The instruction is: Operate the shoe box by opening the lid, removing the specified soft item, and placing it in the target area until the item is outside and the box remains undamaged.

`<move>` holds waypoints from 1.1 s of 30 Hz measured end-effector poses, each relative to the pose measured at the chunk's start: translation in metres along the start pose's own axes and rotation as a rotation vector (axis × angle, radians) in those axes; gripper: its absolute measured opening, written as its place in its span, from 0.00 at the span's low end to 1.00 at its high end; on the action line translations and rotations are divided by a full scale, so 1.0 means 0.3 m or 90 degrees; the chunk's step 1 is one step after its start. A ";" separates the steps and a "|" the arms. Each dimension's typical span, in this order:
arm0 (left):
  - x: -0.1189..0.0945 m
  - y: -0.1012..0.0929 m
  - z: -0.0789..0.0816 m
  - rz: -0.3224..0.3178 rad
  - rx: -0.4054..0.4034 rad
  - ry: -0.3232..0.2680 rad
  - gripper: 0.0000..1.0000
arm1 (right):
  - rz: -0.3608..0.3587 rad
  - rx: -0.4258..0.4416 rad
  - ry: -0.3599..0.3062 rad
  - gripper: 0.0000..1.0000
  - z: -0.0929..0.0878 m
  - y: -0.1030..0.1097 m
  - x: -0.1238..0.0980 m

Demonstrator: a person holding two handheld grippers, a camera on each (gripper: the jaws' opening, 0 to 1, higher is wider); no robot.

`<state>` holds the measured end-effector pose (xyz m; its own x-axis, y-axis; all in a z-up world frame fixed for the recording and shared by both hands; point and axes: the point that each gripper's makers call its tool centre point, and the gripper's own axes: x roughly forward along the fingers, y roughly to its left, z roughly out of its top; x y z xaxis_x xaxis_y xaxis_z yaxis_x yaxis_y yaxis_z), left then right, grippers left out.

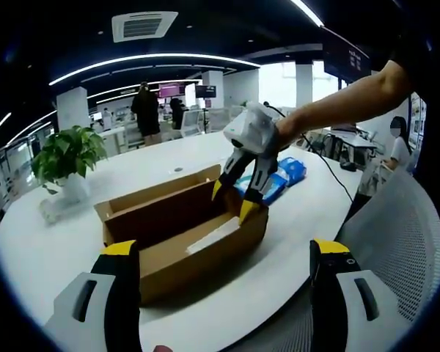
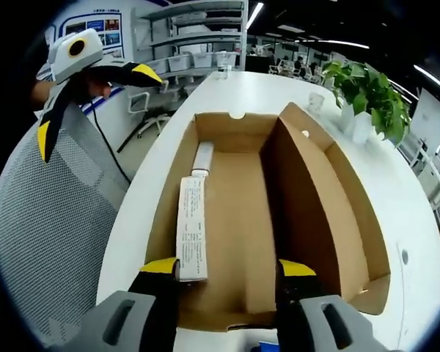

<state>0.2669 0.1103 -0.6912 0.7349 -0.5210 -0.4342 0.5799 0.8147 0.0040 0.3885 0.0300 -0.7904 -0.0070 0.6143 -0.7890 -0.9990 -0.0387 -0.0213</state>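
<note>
In the left gripper view, the left gripper (image 1: 224,253) rises from the bottom edge with its two yellow-tipped jaws spread wide and nothing between them; it hangs short of the shoe box (image 1: 182,231), touching nothing. Above the box's far right corner, the right gripper (image 1: 239,199) reaches in from the right of the frame in a person's hand (image 1: 284,130), its jaws apart and their yellow tips just over the box rim.

In the right gripper view, that gripper (image 2: 229,268) stands at the bottom centre, jaws parted and holding nothing, tips at the near wall of the brown cardboard box (image 2: 249,205). The lid (image 2: 337,213) is open, standing up along the right side. Inside, along the left wall, lies a long white folded item (image 2: 193,224) with lines of small print too fine to read; its near end is just beside the gripper's left jaw tip, and contact cannot be told. The left gripper (image 2: 95,103) appears at upper left, jaws spread.

The box rests on a white table (image 1: 51,242). Blue packets (image 1: 282,178) lie behind it, and a potted plant (image 1: 66,158) sits at left.
</note>
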 end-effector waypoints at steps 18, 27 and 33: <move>0.002 0.008 -0.011 0.005 0.001 0.008 1.00 | 0.034 -0.011 -0.030 0.41 0.064 0.062 0.059; 0.001 0.018 -0.017 0.013 0.002 0.012 1.00 | 0.043 -0.003 -0.024 0.32 0.070 0.068 0.100; 0.000 0.023 -0.022 0.016 0.001 0.015 1.00 | 0.051 -0.012 -0.015 0.23 0.069 0.087 0.126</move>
<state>0.2684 0.1175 -0.6972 0.7410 -0.4941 -0.4548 0.5618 0.8271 0.0168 0.3613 0.0684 -0.8081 -0.0873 0.6265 -0.7745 -0.9943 -0.1027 0.0291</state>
